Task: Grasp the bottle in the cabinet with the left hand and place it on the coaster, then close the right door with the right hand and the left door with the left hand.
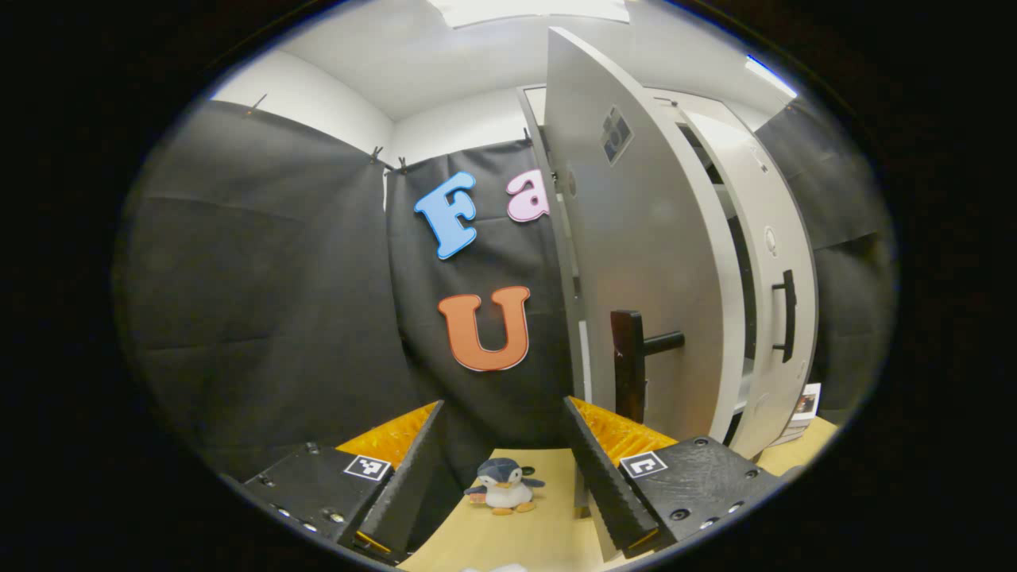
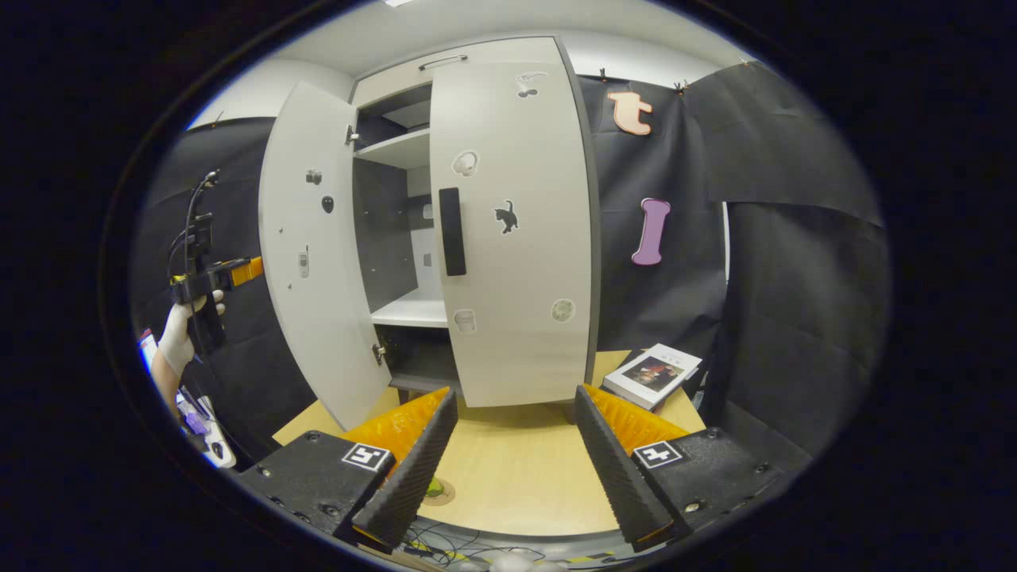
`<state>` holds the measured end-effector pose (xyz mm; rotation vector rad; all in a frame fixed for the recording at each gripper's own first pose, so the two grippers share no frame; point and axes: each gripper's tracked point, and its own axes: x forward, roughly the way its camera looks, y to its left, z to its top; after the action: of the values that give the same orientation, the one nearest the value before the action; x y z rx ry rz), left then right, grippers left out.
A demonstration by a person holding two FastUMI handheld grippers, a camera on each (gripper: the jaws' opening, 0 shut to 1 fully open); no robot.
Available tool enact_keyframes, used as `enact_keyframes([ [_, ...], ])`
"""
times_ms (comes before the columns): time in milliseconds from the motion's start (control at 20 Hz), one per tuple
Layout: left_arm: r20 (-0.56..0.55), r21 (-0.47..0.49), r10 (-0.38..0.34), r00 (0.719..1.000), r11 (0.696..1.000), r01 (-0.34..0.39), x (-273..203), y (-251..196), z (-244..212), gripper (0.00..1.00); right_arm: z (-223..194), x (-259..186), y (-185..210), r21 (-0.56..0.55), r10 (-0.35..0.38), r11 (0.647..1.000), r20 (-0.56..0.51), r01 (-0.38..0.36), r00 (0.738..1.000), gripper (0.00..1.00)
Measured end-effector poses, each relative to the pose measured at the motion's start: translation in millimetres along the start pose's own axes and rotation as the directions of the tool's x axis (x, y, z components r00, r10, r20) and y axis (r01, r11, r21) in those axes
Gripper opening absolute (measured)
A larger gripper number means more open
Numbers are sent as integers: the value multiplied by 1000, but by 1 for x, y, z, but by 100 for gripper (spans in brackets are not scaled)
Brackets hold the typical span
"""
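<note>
- Left tongs (image 1: 508, 469) are spread wide with nothing between the fingers, pointing past the outer face of the left door (image 1: 636, 262), which stands swung out with its dark handle (image 1: 632, 361) close ahead
- A small plush penguin (image 1: 502, 486) sits on the wooden worktop (image 1: 516, 540) between those fingers in the left gripper view
- Right tongs (image 2: 508, 469) are also spread and hold nothing, low over the worktop (image 2: 516, 477) facing the cabinet (image 2: 445, 230)
- In the right gripper view the right door (image 2: 512, 230) lies nearly flat against the cabinet front; it carries a black bar handle (image 2: 452, 231) and several stickers, 1 a black cat (image 2: 506, 216); no writing on them is legible
- The coaster (image 2: 438, 492) lies on the worktop just beside the right tongs' left finger, with a green object on it, mostly hidden; I cannot tell whether it is the bottle
- A gloved hand (image 2: 181, 334) holds the other tongs at far left, outside the left door (image 2: 318, 254)
- A book (image 2: 651, 373) lies on the worktop right of the cabinet; its cover text is too small to read
</note>
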<state>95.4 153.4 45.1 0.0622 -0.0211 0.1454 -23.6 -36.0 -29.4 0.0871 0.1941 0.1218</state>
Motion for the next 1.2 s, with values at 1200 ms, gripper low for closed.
enact_keyframes([
  [1200, -1, 5, -146, 989, 989, 146, -12, -109, 12, 97, 10, -27, -44, -14, -40, 999, 20, 41, 999, 94],
])
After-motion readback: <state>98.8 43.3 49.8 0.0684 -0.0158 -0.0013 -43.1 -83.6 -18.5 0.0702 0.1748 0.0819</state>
